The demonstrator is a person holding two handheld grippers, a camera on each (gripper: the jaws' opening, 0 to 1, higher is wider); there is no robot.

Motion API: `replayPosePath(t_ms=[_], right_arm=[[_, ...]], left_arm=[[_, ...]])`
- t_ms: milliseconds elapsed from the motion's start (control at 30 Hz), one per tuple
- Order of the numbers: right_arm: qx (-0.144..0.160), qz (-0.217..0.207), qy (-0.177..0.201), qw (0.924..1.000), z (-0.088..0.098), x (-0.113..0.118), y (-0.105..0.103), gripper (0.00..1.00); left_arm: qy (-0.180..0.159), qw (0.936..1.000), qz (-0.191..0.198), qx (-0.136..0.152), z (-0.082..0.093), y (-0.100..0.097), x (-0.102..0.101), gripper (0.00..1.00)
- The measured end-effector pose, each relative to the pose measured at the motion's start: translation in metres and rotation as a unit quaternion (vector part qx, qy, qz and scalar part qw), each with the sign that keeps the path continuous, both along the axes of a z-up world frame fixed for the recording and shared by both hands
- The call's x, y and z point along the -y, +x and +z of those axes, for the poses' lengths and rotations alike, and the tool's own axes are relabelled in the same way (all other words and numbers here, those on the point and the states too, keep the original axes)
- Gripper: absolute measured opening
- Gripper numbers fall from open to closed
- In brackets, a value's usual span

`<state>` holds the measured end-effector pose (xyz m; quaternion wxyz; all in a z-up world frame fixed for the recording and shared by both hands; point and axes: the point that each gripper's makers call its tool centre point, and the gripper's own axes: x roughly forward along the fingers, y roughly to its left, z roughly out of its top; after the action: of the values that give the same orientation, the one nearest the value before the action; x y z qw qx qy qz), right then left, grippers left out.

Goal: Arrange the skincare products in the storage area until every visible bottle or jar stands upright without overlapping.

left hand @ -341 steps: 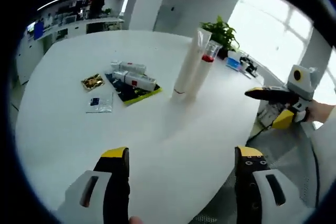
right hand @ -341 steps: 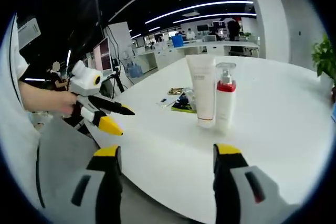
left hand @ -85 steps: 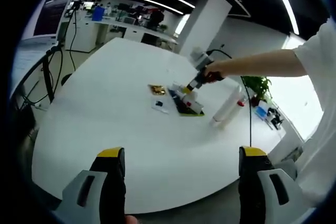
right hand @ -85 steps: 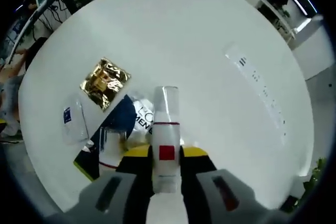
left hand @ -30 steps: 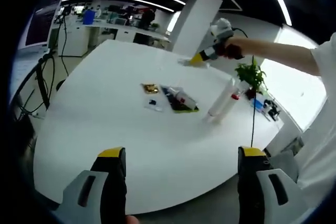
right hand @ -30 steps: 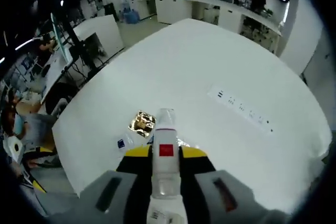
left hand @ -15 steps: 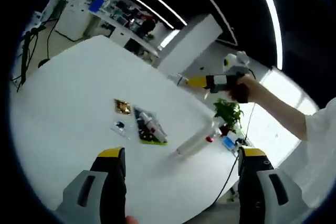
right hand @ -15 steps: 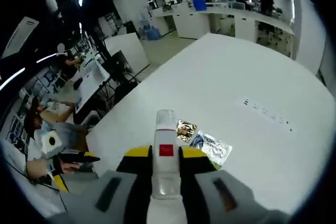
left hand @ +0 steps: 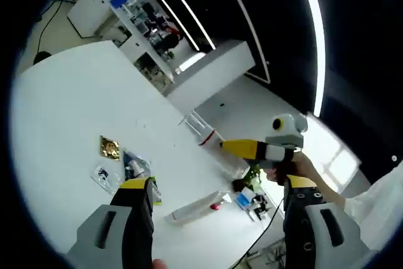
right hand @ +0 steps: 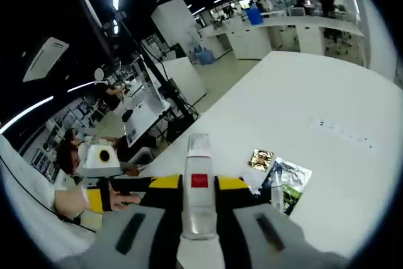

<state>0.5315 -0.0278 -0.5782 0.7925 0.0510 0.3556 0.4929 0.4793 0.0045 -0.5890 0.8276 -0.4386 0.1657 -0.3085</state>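
Clear bottle clenched in right tool above table; left tool released.

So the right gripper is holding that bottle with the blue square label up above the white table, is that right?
Not quite: the label is red, not blue. The right gripper view shows the square red label on the bottle clamped between the right gripper jaws, held up above the white table. The rest is as you said.
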Motion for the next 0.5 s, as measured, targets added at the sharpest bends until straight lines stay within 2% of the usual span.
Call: replayPosePath(t_ms=[33,67,133,200,267,333,500], right_arm=[[-0.001,0.002,0.013,0.9999,0.003,-0.001,0.001,0.18],[-0.007,0.003,0.025,0.9997,0.004,-0.001,-0.01,0.18],[-0.006,0.004,0.027,0.9996,0.004,-0.001,-0.021,0.18],[0.007,0.013,0.038,0.9992,0.006,-0.003,-0.031,0.18],[0.004,0.018,0.045,0.9988,0.007,-0.004,-0.04,0.18],[0.013,0.025,0.048,0.9985,0.007,-0.006,-0.048,0.18],[0.058,0.034,0.029,0.9973,0.006,-0.003,-0.06,0.18]], left_arm=[[-0.004,1.0,0.001,0.002,0.003,0.001,0.001,0.81],[-0.009,1.0,0.001,0.003,0.005,0.003,0.002,0.8],[-0.032,0.9995,0.001,0.002,0.011,0.006,0.006,0.78],[-0.059,0.9982,0.007,-0.004,0.014,0.009,0.01,0.78],[-0.094,0.9955,0.007,-0.011,0.018,0.011,0.014,0.75],[-0.125,0.9919,0.009,-0.022,0.019,0.012,0.017,0.71],[-0.136,0.9903,0.004,-0.026,0.018,0.008,0.021,0.56]])
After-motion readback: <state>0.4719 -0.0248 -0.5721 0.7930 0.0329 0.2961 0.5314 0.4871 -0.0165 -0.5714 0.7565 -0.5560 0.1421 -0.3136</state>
